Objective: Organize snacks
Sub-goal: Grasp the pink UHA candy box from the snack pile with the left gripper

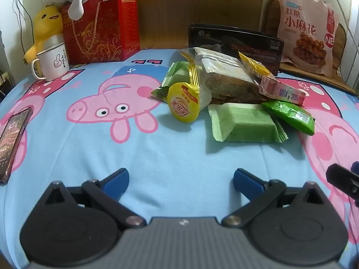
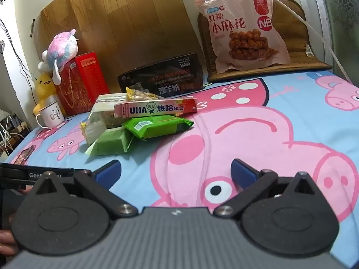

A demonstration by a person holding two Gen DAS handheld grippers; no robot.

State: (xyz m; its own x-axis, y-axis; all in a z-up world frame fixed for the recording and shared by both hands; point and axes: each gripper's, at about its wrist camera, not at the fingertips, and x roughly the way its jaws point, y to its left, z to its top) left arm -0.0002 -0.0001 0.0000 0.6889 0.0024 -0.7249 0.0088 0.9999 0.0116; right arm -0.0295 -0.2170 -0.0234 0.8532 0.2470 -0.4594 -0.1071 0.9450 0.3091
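**Snack heap untouched, both grippers wide and empty**

While my left gripper and my right gripper both hang spread to their widest over the blue pig-print bedsheet, neither has hold of anything; the snacks lie in one loose heap just in front of the flat black cardboard box, which I take as my landmark.

Nearest me in front of that box lies the pale green foil-wrapped bar; I judge it light, fairly stiff and slick, best pinched across its short sides rather than by the crimped ends. Left of it, the round yellow-lidded jelly cup looks rigid but apt to roll. The pink cardboard candy stick box, perched on top of the heap, reads "UHA" and "8.2"; it should be stiff and easy to take across its narrow width. Beneath it, the bright green crinkled pouch will likely be soft and slippery.

The black box reads "DESIGN FOR"; right of it the big pink plastic snack bag shows "NB" and 小麻花.
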